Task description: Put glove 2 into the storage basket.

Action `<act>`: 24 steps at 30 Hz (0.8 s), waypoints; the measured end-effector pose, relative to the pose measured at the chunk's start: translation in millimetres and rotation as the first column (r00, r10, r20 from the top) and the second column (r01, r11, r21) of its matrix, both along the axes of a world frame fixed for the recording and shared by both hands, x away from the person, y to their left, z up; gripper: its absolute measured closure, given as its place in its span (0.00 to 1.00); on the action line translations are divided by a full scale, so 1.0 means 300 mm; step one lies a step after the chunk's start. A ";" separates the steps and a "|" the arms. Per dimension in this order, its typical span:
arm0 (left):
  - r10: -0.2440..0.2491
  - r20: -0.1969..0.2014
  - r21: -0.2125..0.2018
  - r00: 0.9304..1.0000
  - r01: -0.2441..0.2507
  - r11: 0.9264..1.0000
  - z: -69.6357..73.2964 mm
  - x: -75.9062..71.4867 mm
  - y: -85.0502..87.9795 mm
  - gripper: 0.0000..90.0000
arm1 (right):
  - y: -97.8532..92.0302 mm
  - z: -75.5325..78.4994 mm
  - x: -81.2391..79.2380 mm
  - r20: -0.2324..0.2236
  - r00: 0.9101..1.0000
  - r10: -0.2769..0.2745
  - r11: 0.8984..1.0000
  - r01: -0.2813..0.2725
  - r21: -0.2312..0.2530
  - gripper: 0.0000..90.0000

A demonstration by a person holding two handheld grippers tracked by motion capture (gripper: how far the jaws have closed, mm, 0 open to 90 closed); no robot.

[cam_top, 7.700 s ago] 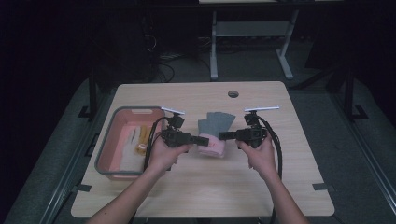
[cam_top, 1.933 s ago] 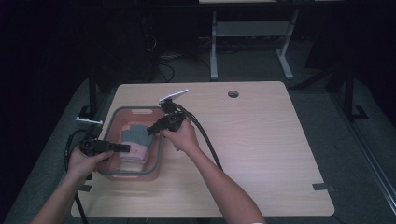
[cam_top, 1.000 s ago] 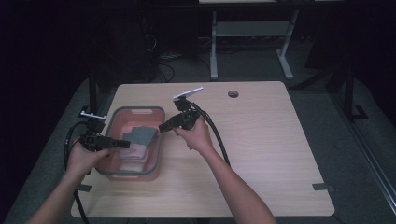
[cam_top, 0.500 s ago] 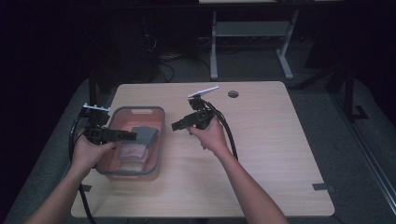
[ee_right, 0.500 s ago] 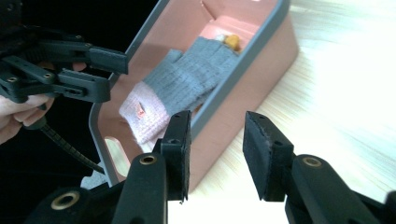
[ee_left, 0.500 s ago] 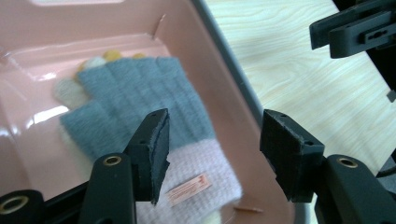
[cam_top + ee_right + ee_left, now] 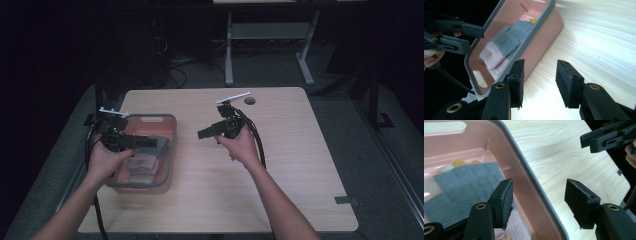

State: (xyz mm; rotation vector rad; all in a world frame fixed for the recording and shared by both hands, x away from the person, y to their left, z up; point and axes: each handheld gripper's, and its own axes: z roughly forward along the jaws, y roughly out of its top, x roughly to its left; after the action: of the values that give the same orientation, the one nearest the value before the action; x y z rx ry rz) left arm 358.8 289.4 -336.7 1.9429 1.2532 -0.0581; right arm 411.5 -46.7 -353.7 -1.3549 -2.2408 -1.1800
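Note:
A pink bin [image 7: 171, 150] with a grey rim stands on the left side of the wooden table [image 7: 300, 165]. Grey and pink knitted gloves [image 7: 144, 163] lie inside it. They appear again in the left gripper view [image 7: 461, 185] and the right gripper view [image 7: 509, 37]. My left gripper [image 7: 159, 143] hovers over the bin; its jaws [image 7: 539, 185] have just been opening, with nothing between them. My right gripper [image 7: 200, 134] hangs over bare table just right of the bin. Its jaws [image 7: 540, 63] have also just been opening and hold nothing.
Small yellow objects [image 7: 459, 163] lie at the far end of the bin beside the gloves. A round grommet hole [image 7: 249, 100] sits near the table's back edge. Cables trail from both grippers. A metal stand [image 7: 265, 35] is on the floor behind the table.
The right gripper has moved right, from the bin's rim out over open table. The left gripper has shifted slightly back and up over the bin. Since the earliest frame, the gloves have gone from tabletop to bin.

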 end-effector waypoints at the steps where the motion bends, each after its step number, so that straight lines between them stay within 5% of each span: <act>1: 0.003 0.000 -0.002 1.000 -0.003 1.000 -0.001 0.001 -0.004 0.44 | -0.007 -0.001 -0.001 0.004 1.000 0.001 1.000 -0.001 -0.001 0.64; 24: -0.084 0.021 0.018 0.996 0.083 0.996 0.010 0.010 -0.137 0.38 | -0.186 0.017 -0.026 0.022 0.997 -0.070 0.996 0.071 -0.050 0.57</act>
State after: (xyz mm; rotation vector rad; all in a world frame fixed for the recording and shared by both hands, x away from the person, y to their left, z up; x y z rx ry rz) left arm 361.8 248.4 -333.7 2.0045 1.1613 -0.0686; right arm 403.6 -102.4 -348.6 -1.4587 -2.2684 -1.1727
